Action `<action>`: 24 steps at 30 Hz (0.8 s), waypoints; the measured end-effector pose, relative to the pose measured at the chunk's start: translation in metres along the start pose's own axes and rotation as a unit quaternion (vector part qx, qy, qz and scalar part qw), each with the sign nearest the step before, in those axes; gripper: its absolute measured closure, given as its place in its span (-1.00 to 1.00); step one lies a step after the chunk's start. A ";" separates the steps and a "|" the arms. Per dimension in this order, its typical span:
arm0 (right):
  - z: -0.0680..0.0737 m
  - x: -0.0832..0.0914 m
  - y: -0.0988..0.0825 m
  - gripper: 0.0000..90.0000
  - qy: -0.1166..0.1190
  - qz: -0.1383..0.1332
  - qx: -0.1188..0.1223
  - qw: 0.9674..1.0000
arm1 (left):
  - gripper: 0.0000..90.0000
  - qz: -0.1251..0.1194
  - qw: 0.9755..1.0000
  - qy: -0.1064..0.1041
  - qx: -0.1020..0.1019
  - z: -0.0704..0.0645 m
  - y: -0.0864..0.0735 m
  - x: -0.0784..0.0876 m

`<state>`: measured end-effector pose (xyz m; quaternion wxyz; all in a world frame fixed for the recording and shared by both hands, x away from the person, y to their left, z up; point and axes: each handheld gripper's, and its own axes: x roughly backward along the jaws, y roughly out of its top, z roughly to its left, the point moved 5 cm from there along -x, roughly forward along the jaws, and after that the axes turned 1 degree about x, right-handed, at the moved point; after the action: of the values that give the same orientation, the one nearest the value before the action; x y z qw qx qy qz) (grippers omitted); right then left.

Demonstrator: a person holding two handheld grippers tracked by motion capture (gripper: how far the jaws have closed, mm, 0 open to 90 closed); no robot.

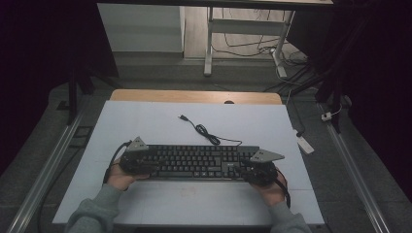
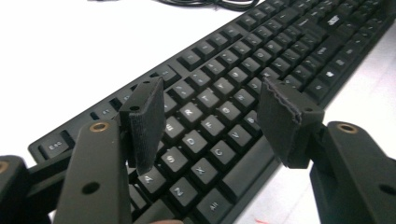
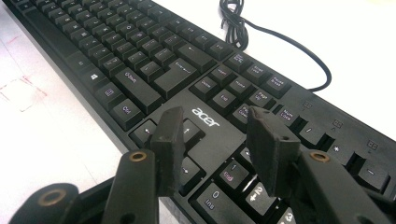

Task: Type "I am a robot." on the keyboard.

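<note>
High view first: a black keyboard (image 1: 199, 162) lies across the white table (image 1: 145, 126), left gripper (image 1: 137, 162) at its left end, right gripper (image 1: 252, 170) at its right, both partly masking the end keys. Its cable (image 1: 204, 131) curls away behind, plug lying loose. Left gripper view: jaws spread, nothing clamped, pads hovering over the letter keys; the near corner is cut off. Right gripper view: jaws also apart, empty, above the arrow keys and number pad, whose far edge runs out of frame.
</note>
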<state>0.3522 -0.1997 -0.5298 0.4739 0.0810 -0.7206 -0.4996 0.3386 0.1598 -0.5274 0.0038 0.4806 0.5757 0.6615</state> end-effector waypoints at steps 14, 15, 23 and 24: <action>-0.001 0.001 0.000 0.26 -0.002 -0.003 -0.002 1.000 | 0.29 0.027 1.000 -0.005 -0.014 0.011 0.013 -0.019; -0.001 0.001 0.000 0.26 -0.002 -0.002 -0.001 1.000 | 0.34 0.029 0.999 -0.007 -0.014 0.011 0.014 -0.020; -0.001 0.001 0.000 0.26 -0.001 -0.002 -0.002 1.000 | 0.88 0.051 0.999 0.000 -0.018 0.013 0.013 -0.028; -0.001 0.001 0.000 0.26 -0.001 -0.001 -0.002 1.000 | 0.93 0.055 0.998 0.000 -0.020 0.013 0.013 -0.029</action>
<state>0.3526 -0.2007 -0.5293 0.4727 0.0805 -0.7198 -0.5020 0.3693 0.1487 -0.5379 -0.0231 0.5118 0.5353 0.6716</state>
